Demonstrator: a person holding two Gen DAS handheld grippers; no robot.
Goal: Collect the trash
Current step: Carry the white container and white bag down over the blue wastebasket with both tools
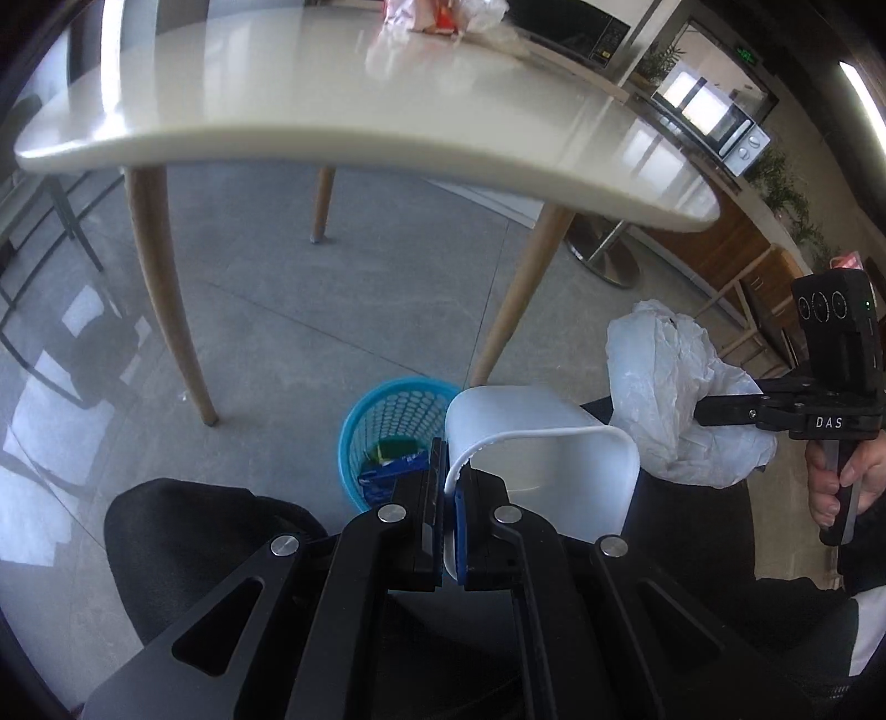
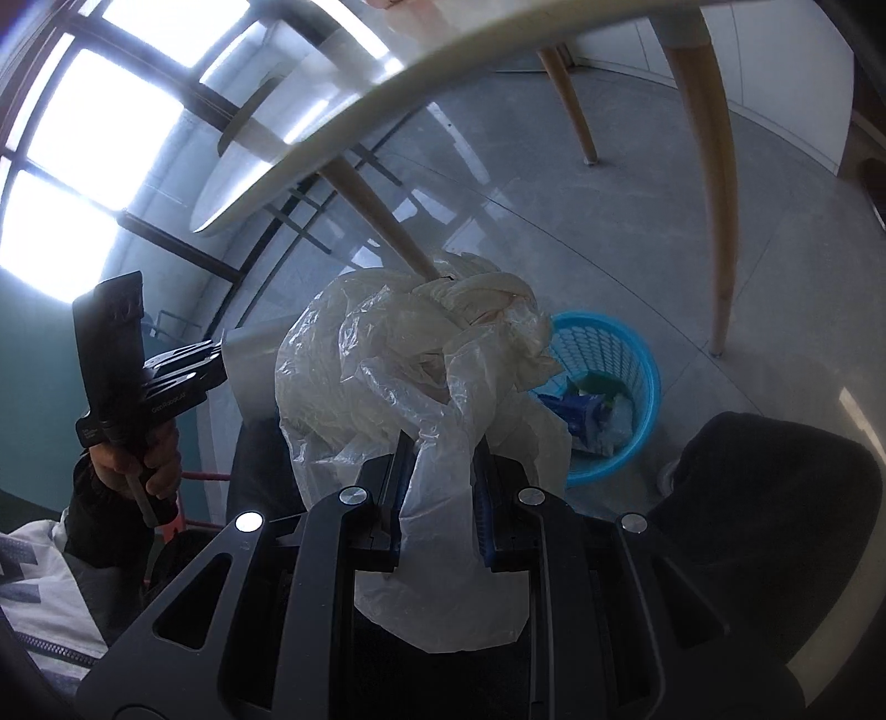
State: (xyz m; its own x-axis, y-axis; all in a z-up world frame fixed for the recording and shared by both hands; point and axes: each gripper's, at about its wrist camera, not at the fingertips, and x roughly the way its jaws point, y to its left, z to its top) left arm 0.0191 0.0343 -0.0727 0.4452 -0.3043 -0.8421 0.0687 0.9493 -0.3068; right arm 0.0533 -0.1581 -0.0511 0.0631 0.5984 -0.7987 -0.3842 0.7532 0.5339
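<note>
My left gripper point(image 1: 451, 487) is shut on the rim of a white plastic container point(image 1: 531, 443), held above the floor below the table edge. My right gripper point(image 2: 440, 476) is shut on a crumpled white plastic bag point(image 2: 410, 354); the bag also shows in the left wrist view point(image 1: 670, 387), just right of the container. A blue mesh trash basket point(image 1: 387, 410) stands on the floor by a table leg, with blue and green packaging inside; it also shows in the right wrist view point(image 2: 614, 365), beyond the bag. More wrappers point(image 1: 437, 14) lie on the white table point(image 1: 277, 111).
Wooden table legs point(image 1: 166, 299) stand around the basket. The person's dark-trousered knees point(image 1: 183, 531) are close below both grippers. A counter with a microwave point(image 1: 720, 116) runs along the back right. Grey tiled floor point(image 1: 343, 310) lies under the table.
</note>
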